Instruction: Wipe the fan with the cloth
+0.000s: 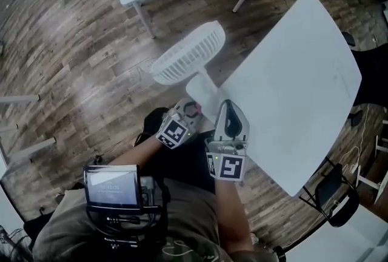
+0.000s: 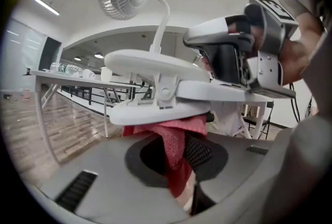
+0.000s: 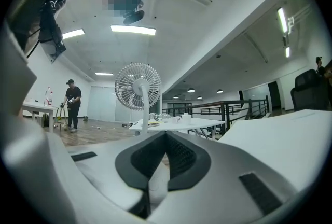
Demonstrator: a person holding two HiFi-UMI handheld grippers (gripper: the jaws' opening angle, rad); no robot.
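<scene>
Holding the cloth under the fan's clip at the table's left edge.

The left gripper (image 2: 179, 154) is clamped on the red cloth (image 2: 174, 137), which sits just beneath the white clip (image 2: 155, 88). The right gripper (image 3: 166, 158) has its 2 jaws together with nothing seen between them. It sits just right of the left one, over the table (image 1: 303, 85); whether it touches the clip I cannot tell. The fan (image 1: 188, 51) is clipped to the table, and its neck (image 2: 162, 21) rises from the clip to the round grille, far and left. From the cloth the grille lies up and away along that neck, so I judge the wipe calls for lifting the left gripper along it.
</scene>
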